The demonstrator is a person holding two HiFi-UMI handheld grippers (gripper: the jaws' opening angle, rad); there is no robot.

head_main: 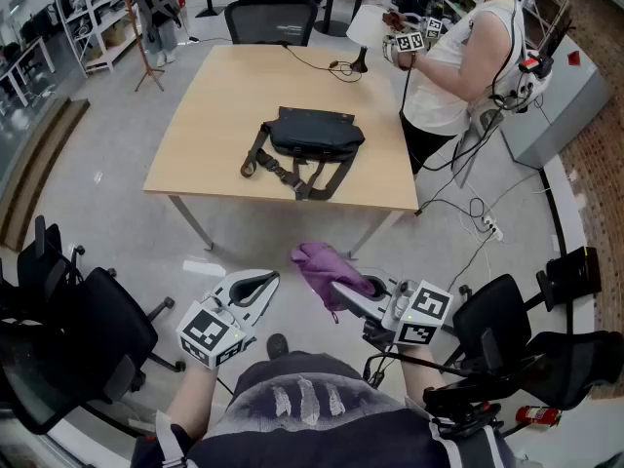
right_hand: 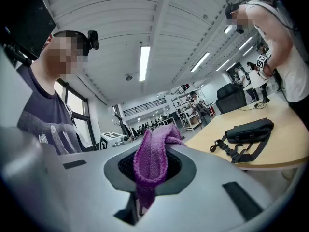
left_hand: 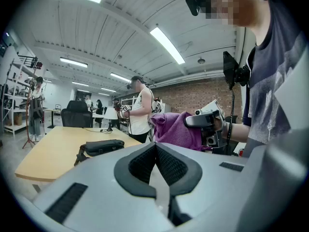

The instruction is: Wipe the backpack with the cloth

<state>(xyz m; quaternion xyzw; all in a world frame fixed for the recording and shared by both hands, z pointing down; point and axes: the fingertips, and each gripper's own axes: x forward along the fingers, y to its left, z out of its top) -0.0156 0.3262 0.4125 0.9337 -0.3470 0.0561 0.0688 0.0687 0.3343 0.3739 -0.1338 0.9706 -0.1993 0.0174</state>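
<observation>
The right gripper [head_main: 343,287] is clamping a purple knitted cloth [head_main: 320,264], the left gripper [head_main: 259,283] closed empty; spreading the cloth flat on the black fabric backpack [head_main: 314,135] would wipe best

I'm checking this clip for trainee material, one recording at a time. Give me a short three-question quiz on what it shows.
1. True or false: the cloth already touches the backpack.
2. Between the jaws of the right gripper is: A nothing, B the cloth, C a bottle.
3. Fill in: the backpack lies on the ____.

Key: 1 false, the cloth is held well short of it; 2 B; 3 table.
</observation>
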